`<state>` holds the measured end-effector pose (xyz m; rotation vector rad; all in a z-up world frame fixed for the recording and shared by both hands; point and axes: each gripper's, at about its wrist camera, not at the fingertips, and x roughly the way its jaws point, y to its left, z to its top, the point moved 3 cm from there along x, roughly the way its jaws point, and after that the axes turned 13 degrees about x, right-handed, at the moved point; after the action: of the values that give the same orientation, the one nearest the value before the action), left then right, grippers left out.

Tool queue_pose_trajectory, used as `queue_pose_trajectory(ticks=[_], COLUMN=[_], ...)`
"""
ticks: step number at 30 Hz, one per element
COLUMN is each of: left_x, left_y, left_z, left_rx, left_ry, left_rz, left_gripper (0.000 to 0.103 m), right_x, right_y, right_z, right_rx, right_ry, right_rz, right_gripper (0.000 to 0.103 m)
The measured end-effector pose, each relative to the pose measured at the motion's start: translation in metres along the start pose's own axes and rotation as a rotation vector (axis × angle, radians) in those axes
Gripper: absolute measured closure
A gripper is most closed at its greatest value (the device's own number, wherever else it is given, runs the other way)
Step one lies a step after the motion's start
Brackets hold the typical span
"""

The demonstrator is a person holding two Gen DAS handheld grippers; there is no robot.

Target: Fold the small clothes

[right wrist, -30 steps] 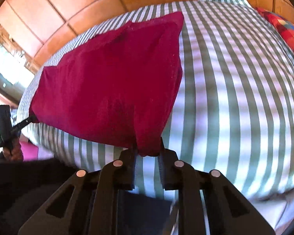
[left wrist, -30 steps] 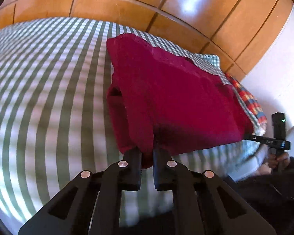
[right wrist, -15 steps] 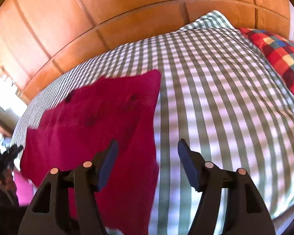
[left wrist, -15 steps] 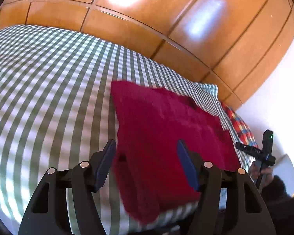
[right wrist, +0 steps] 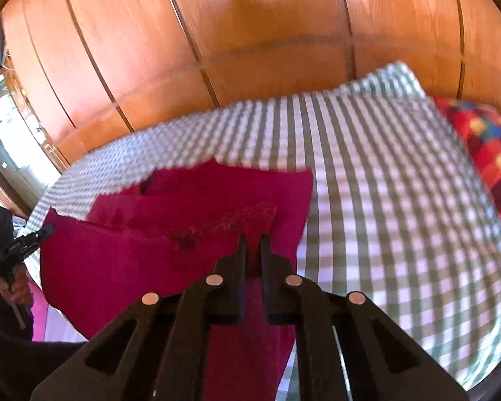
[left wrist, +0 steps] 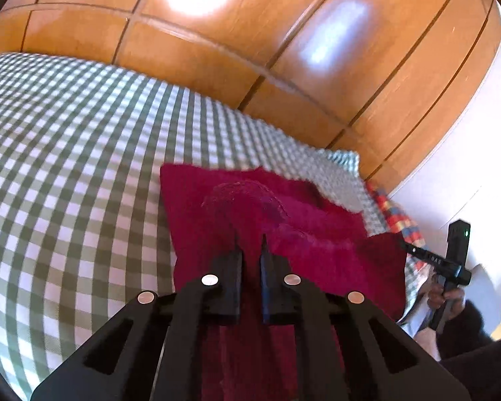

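A crimson small garment (left wrist: 217, 207) lies on the green-and-white checked bed (left wrist: 66, 167). In the left wrist view my left gripper (left wrist: 249, 237) is shut on the garment's near left edge, and cloth hangs down between the fingers. In the right wrist view my right gripper (right wrist: 253, 239) is shut on the garment's (right wrist: 150, 250) near right edge. The near part is lifted and folds over the far part. The right gripper (left wrist: 451, 260) shows at the left view's right edge, the left gripper (right wrist: 6, 244) at the right view's left edge.
Orange wooden wall panels (left wrist: 284, 50) stand behind the bed. A red multicoloured checked pillow (right wrist: 484, 147) lies at the bed's right end. A white wall (left wrist: 467, 167) is on the right. The bed's near edge is just below the grippers.
Both grippers let go of the garment, opened wide, then closed again on its near edge. The near part is now raised off the bed. Both cameras tilted up.
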<state>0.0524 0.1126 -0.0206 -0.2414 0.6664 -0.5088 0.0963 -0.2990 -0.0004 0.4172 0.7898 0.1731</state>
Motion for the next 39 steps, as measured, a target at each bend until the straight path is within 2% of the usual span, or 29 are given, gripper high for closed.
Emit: queue_pose_trajectory(ticks=[4,9,12,15,18,20,21,22,24,29,33,35,39], left_x=[-0.001,0.020,0.053,0.090,0.112,0.111,0.105,0.098,0.077,0.019,-0.019,-0.026,-0.024], left_y=[0.000,0.017,0.040,0.060,0.066,0.067,0.068,0.068,0.069,0.062,0.038,0.027,0.003], left_z=[0.023,0.059,0.073,0.076,0.071,0.065,0.062,0.058,0.050,0.019,-0.024,-0.042,-0.068], left_rx=[0.022,0.030,0.003,-0.024,-0.021,-0.038,-0.045,-0.047,-0.048,0.005,0.090,0.134,0.238], left_ry=[-0.036,-0.047,0.010,0.095,0.157,0.162,0.158,0.151,0.133,0.112,0.179,0.217,0.263], left_rz=[0.022,0.083,0.135,0.192,0.223,0.208,0.200,0.197,0.176,0.118,0.017,-0.005,-0.044], left_gripper=[0.096,0.096,0.096,0.096,0.095,0.094,0.091,0.089,0.089,0.089,0.088,0.088,0.088], right_x=[-0.004,0.041,0.085,0.125,0.143,0.140,0.133,0.126,0.104,0.064,0.034,0.024,0.016], right_y=[0.008,0.002,-0.014,-0.030,-0.038,-0.042,-0.042,-0.040,-0.034,-0.033,-0.037,-0.038,-0.042], right_z=[0.028,0.072,0.084,0.081,0.073,0.069,0.067,0.065,0.054,0.015,-0.026,-0.044,-0.075], right_rx=[-0.009,0.036,0.078,0.114,0.134,0.141,0.144,0.144,0.139,0.137,0.134,0.137,0.140], right_ry=[-0.063,-0.077,-0.036,0.027,0.060,0.047,0.041,0.033,0.012,0.047,0.112,0.151,0.208], right_rz=[-0.014,-0.057,-0.118,-0.176,-0.194,-0.171,-0.160,-0.148,-0.108,-0.026,0.028,0.058,0.059], right_gripper=[0.097,0.097,0.097,0.097,0.096,0.091,0.078,0.059,0.051,0.044,0.040,0.038,0.037])
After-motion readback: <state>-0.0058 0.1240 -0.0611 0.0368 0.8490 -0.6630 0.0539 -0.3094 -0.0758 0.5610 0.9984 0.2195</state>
